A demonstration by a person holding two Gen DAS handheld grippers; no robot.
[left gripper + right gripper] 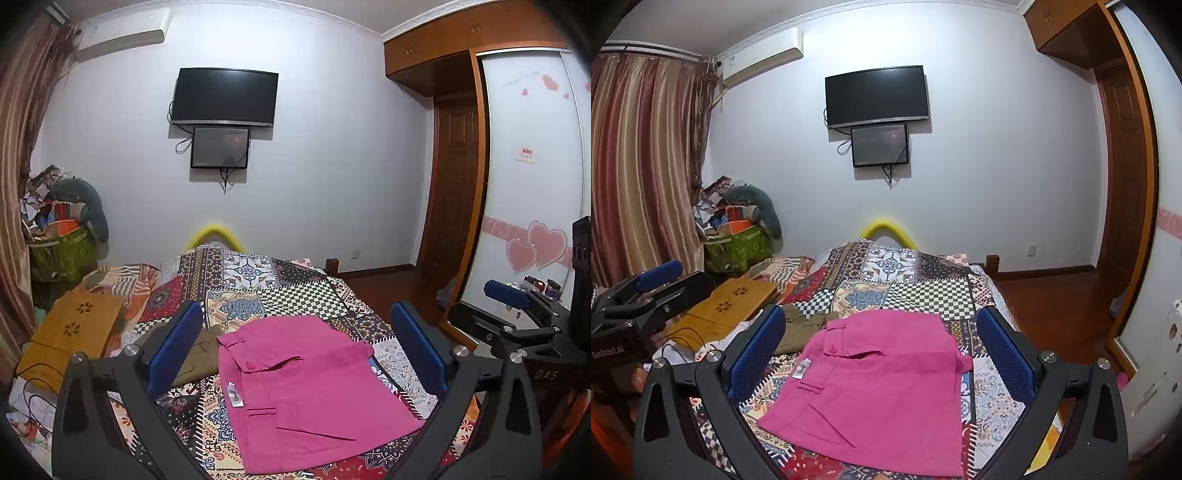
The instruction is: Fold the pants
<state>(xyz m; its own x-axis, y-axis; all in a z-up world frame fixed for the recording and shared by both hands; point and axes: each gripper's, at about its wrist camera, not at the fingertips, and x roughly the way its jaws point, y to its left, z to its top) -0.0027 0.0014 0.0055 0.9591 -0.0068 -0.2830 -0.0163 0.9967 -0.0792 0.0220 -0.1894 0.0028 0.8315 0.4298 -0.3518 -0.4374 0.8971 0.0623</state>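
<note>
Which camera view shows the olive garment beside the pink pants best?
The right wrist view. There the olive garment lies mostly uncovered left of the pink pants, only its near edge behind the right gripper finger. In the left wrist view the left gripper finger covers much of the olive garment.

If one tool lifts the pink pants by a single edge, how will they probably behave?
The pink pants look like thin cloth lying flat in folded layers on the patterned bedspread, so they would probably droop and unfold. They seem light. A push may wrinkle them rather than slide them, as the bedspread is also fabric.
</note>
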